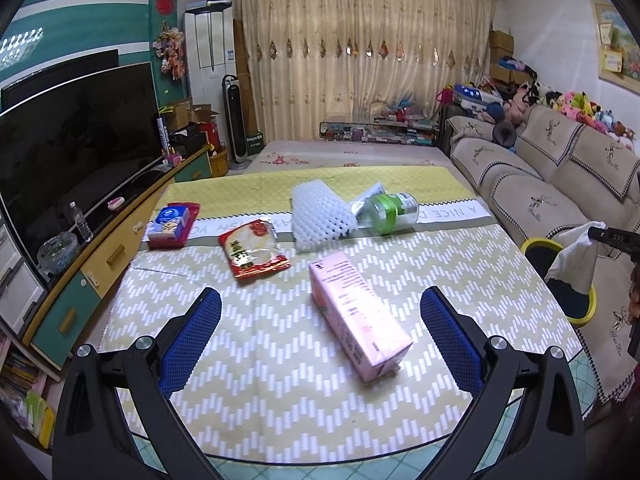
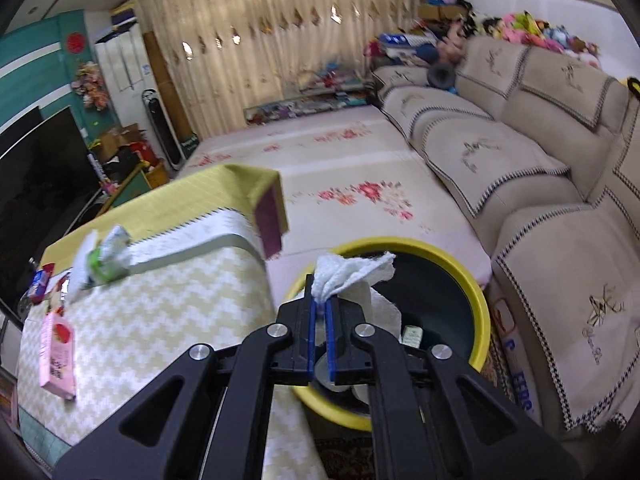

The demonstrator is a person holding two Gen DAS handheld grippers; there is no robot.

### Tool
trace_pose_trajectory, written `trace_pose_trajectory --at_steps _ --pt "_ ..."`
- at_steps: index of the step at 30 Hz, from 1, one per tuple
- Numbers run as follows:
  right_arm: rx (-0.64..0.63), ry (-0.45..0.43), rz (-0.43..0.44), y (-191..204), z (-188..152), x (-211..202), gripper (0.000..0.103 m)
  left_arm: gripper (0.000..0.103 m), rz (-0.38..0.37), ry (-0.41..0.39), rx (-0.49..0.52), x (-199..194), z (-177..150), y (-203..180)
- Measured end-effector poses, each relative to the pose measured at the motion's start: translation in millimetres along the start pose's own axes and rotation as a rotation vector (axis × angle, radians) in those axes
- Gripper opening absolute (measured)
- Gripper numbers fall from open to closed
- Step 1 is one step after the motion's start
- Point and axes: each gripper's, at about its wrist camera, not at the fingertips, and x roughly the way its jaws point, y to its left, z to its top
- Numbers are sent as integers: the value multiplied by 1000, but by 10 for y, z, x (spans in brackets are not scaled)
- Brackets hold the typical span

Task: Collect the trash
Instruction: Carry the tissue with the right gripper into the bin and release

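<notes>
both tongs, left tongs (image 1: 320,312) and right tongs (image 2: 320,296), are showing black angular frames, round silver screws at the joints and blue textured pads (image 1: 192,336).

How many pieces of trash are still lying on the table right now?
5: pink carton nearest, red snack packet to its left, white foam net and green-label bottle behind, red-and-blue pack at far left. Something small may be hidden behind the foam net.

Cream curtains (image 1: 360,52) cover the far wall, daylight glowing through them. Left of the curtains stands a dark television (image 1: 76,136) on a teal-and-yellow cabinet (image 1: 116,248); right of them runs a beige sofa (image 1: 560,176), with a floral mat (image 2: 352,168) spread below.
</notes>
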Motion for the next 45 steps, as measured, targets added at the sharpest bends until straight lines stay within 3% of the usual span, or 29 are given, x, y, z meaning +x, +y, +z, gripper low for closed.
trace_pose_trajectory --at_steps 3,7,12,15,19,21,23,26,28,30,34,37,39,42,45 --pt "16 20 -18 -117 -26 125 8 98 0 18 3 91 15 -65" --pt "31 32 -42 -209 -75 195 28 98 3 41 6 207 28 -136" --pt "40 42 -56 -263 -105 254 30 98 13 64 5 346 22 -177" --pt "18 53 -82 -260 -127 286 38 98 21 81 -1 432 14 -180" --pt "5 70 -94 -254 -133 326 41 98 24 97 -7 512 -3 -187" --pt "-7 95 -86 -251 -125 369 49 98 27 101 -7 537 -3 -193" --pt "-6 128 -62 -267 -115 430 50 98 27 103 -7 551 1 -204" --pt "85 144 26 -379 -64 479 53 98 27 107 -4 574 1 -218" --pt "143 161 86 -450 -3 525 65 98 24 113 0 589 -4 -232" --pt "165 187 95 -507 102 601 71 98 23 114 3 588 -2 -244" --pt "132 314 104 -521 288 858 79 98 21 109 4 566 5 -246" --pt "-31 492 61 -363 245 1133 79 98 22 105 1 541 10 -229" --pt "-51 594 81 -331 172 1248 79 98 22 102 -1 527 11 -220" --pt "-71 592 54 -304 170 1205 80 98 22 101 -7 513 13 -198" --pt "-94 652 71 -237 67 1217 81 98 23 108 -2 523 9 -200"
